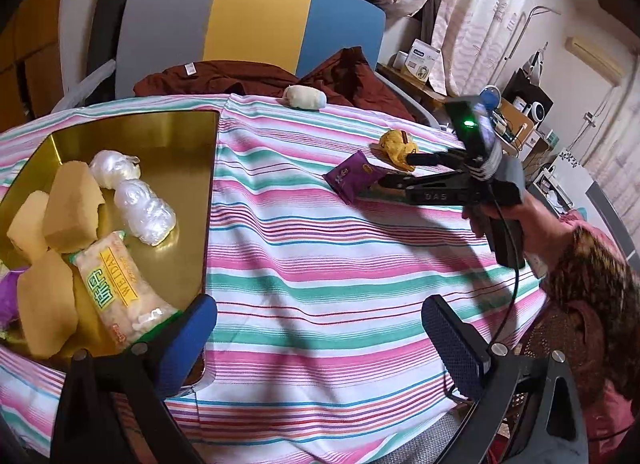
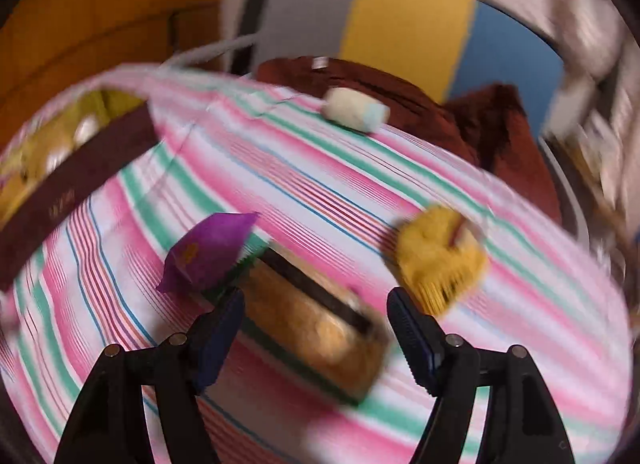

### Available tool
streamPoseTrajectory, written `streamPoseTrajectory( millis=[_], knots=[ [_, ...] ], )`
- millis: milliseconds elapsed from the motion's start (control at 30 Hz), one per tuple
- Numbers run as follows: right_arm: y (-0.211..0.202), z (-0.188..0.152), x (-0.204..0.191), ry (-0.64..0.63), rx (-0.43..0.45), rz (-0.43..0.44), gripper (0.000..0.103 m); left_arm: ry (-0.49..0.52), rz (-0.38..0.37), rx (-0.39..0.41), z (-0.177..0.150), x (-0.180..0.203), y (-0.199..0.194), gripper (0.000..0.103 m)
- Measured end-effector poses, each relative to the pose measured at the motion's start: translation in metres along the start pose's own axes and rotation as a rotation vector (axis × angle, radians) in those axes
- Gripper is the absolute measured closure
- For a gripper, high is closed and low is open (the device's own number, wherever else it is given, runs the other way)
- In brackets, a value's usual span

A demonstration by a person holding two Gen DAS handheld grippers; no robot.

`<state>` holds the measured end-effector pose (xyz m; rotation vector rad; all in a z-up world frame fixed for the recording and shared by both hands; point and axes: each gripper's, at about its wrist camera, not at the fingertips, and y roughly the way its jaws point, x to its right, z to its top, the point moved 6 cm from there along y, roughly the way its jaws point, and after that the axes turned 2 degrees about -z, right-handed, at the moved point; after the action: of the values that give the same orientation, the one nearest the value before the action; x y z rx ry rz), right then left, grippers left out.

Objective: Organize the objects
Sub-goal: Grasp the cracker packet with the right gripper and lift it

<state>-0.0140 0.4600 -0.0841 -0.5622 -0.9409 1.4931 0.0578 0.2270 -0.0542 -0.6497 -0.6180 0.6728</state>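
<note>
A gold tray [image 1: 188, 167] on the striped tablecloth holds several yellow sponge cakes [image 1: 70, 207], plastic-wrapped white buns [image 1: 144, 211] and a WEIDAN snack packet [image 1: 120, 288]. My left gripper [image 1: 320, 328] is open and empty by the tray's near corner. My right gripper [image 2: 316, 316] is open, its jaws either side of a brown and green snack bar [image 2: 320, 320] lying on the cloth; it also shows in the left wrist view [image 1: 396, 171]. A purple packet [image 2: 208, 252] lies left of the bar, a yellow packet [image 2: 440, 260] to its right, and a pale wrapped bun [image 2: 356, 109] at the far edge.
A dark red garment [image 1: 248, 77] lies on a grey, yellow and blue chair [image 1: 256, 19] behind the table. Shelves with appliances [image 1: 528, 111] stand at the right. The tray's dark side [image 2: 76, 191] is at the left in the blurred right wrist view.
</note>
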Motion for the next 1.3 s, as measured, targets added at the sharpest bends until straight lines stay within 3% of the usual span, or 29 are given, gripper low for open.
streamPoseTrajectory(
  millis=[100, 200, 300, 433, 500, 633, 700, 933, 1100, 1200, 1300],
  knots=[
    [0.022, 0.0, -0.001, -0.018, -0.106, 0.072, 0.029, 0.011, 0.009, 0.006, 0.001, 0.003, -0.003, 0.0],
    [0.022, 0.0, 0.01, 0.096, -0.092, 0.099, 0.034, 0.026, 0.012, 0.014, 0.002, 0.005, -0.005, 0.0],
    [0.014, -0.013, 0.019, 0.24, -0.056, 0.077, 0.046, 0.032, 0.01, 0.008, 0.004, 0.007, -0.003, 0.0],
    [-0.005, -0.035, 0.024, 0.453, 0.008, 0.068, 0.049, 0.062, 0.02, 0.006, 0.014, 0.014, 0.004, 0.0],
    [-0.014, -0.049, 0.03, 0.561, 0.03, 0.017, 0.05, 0.084, 0.027, 0.003, 0.022, 0.019, 0.011, 0.0],
    [-0.034, -0.078, 0.042, 0.697, 0.081, -0.176, 0.052, 0.118, 0.038, -0.014, 0.043, 0.031, 0.032, 0.0],
    [-0.039, -0.086, 0.047, 0.737, 0.099, -0.213, 0.052, 0.14, 0.054, -0.019, 0.054, 0.035, 0.047, 0.0],
    [-0.039, -0.092, 0.05, 0.743, 0.102, -0.235, 0.049, 0.288, 0.121, -0.069, 0.089, 0.048, 0.124, 0.0],
    [-0.04, -0.093, 0.048, 0.746, 0.12, -0.239, 0.049, 0.338, 0.081, -0.087, 0.106, 0.055, 0.168, 0.001],
    [-0.037, -0.092, 0.047, 0.743, 0.124, -0.245, 0.049, 0.365, 0.072, -0.114, 0.11, 0.057, 0.188, 0.021],
    [-0.036, -0.092, 0.046, 0.738, 0.125, -0.254, 0.049, 0.37, 0.05, -0.159, 0.106, 0.058, 0.203, 0.032]
  ],
)
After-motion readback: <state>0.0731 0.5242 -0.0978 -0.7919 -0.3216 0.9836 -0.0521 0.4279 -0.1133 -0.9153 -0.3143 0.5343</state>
